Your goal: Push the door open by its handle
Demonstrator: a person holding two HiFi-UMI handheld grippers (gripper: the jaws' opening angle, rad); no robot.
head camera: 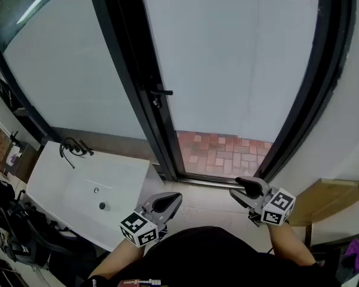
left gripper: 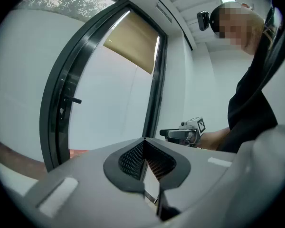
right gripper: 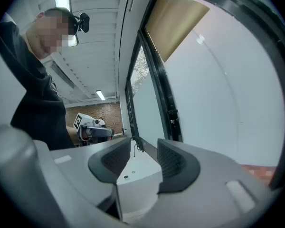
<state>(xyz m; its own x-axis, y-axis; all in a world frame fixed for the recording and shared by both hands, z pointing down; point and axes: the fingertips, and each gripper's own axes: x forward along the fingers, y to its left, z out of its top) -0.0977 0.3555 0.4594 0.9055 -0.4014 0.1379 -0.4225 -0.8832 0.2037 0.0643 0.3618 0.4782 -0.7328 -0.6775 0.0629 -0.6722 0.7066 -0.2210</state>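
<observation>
The handle (head camera: pixel 163 92) is a short lever on the dark edge of the door (head camera: pixel 227 58). A push could slip off it or strike the glass. It sits at upper centre, well apart from both grippers at the bottom edge. The left gripper (head camera: pixel 170 201) has its jaws pressed together and empty. The right gripper (head camera: pixel 246 186) has its jaws spread, with nothing between.

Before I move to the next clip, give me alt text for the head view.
A person holds two claws low before a dark-framed glass door, neither touching its handle; the left claw is shut, the right claw open and empty. A white sink with a black tap sits at left, and brick paving shows beyond the door.
</observation>
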